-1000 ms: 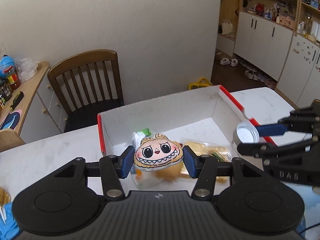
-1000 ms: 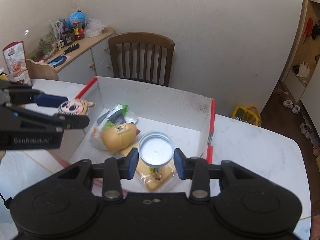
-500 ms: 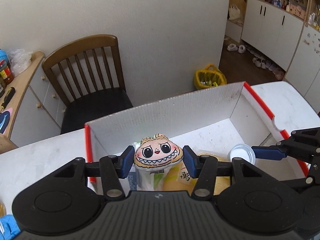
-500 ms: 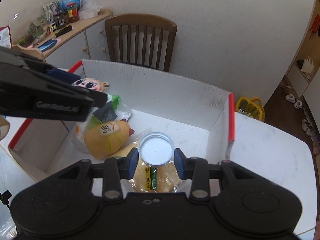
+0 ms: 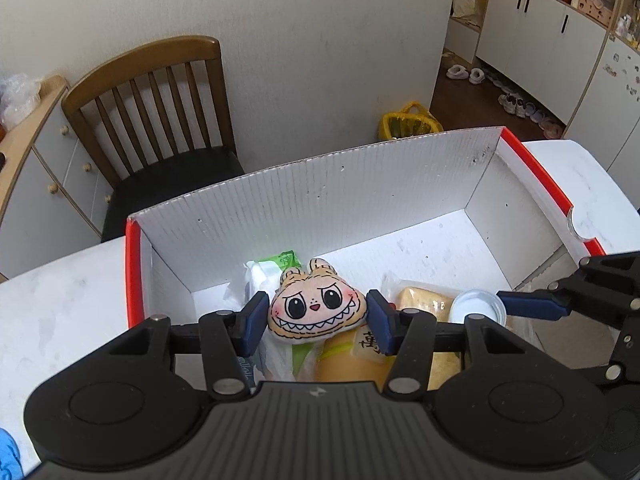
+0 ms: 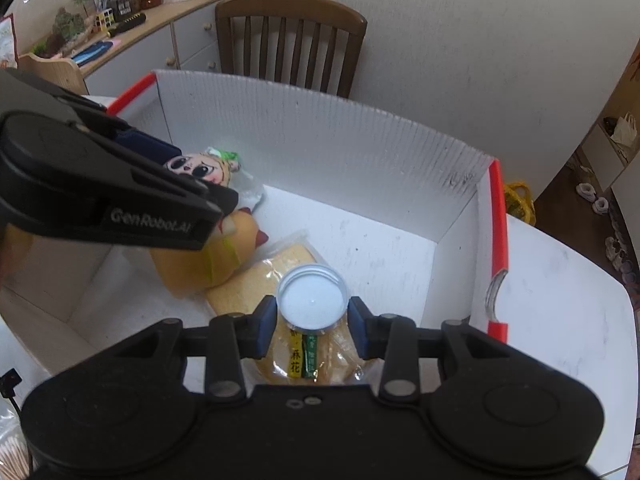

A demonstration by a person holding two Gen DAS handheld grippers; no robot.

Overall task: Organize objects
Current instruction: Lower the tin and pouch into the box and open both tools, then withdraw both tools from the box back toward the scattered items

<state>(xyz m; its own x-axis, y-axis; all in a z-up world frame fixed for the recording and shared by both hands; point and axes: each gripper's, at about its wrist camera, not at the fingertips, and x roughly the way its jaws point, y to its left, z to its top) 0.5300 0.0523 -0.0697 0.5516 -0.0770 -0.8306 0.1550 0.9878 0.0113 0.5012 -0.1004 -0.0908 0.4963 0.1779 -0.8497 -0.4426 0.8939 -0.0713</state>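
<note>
Hanging over the box (image 5: 360, 184), both tongs carry their loads directly above its contents. The left tongs (image 5: 317, 322) pinch a plush face (image 5: 317, 309) across its width, just over a yellow toy (image 5: 352, 364) and a white bag (image 5: 260, 276). The right tongs (image 6: 312, 320) clamp a white lid (image 6: 312, 300), open side up, over a wrapped bread (image 6: 276, 276). Beyond both, the box floor toward the far wall lies bare, which I judge the likeliest drop spot. The box rests on the counter (image 6: 560, 280).

Pale wall (image 5: 320, 40), wooden chair (image 5: 152, 92) against it, sideboard (image 6: 160, 40) left, white cupboards (image 5: 540, 28) right, dark floor (image 5: 472, 96)
</note>
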